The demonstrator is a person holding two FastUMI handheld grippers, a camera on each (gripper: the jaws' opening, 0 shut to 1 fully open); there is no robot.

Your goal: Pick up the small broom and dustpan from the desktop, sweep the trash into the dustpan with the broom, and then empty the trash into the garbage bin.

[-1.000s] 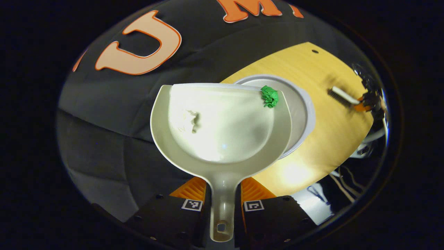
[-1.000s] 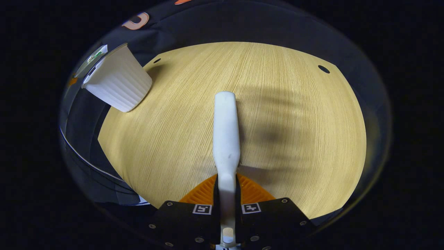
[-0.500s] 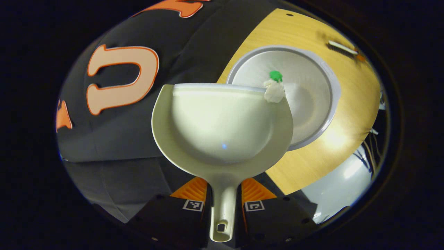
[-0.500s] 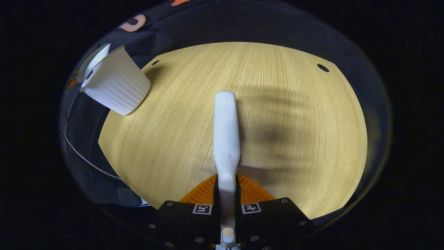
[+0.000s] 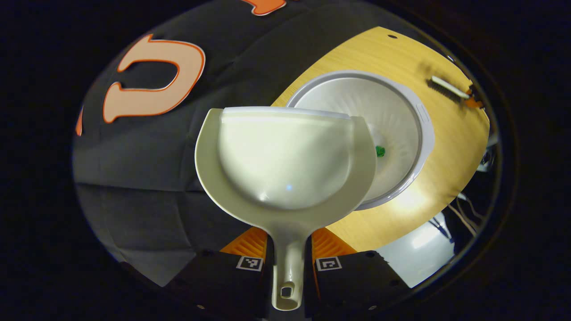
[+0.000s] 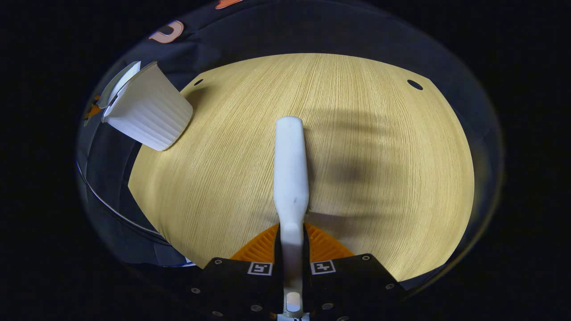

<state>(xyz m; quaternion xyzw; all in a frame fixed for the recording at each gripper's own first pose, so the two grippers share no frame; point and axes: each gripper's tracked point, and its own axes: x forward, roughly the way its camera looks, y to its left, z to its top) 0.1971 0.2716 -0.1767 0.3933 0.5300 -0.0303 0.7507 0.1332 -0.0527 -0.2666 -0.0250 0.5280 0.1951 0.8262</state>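
Note:
In the left gripper view my left gripper [image 5: 289, 249] is shut on the handle of the pale dustpan [image 5: 285, 160], held tilted over the white garbage bin [image 5: 415, 120]; the pan's bowl holds nothing. A green scrap [image 5: 380, 151] lies inside the bin. Far off at the upper right the broom [image 5: 448, 88] shows above the wooden table. In the right gripper view my right gripper [image 6: 292, 243] is shut on the white broom [image 6: 291, 169], which points forward above the table. The ribbed white bin [image 6: 147, 111] stands at the upper left there.
The wooden table [image 6: 357, 133] spreads out under the broom, with small holes near its far corners. Its edge runs just past the bin [image 5: 312, 76]. Black cloth wall stands behind. Cables [image 5: 464, 209] hang off the table's right side.
The green and white scraps slid off the dustpan's lip and dropped into the bin; the pan is now bare. The left view swung over the bin. The broom stayed still.

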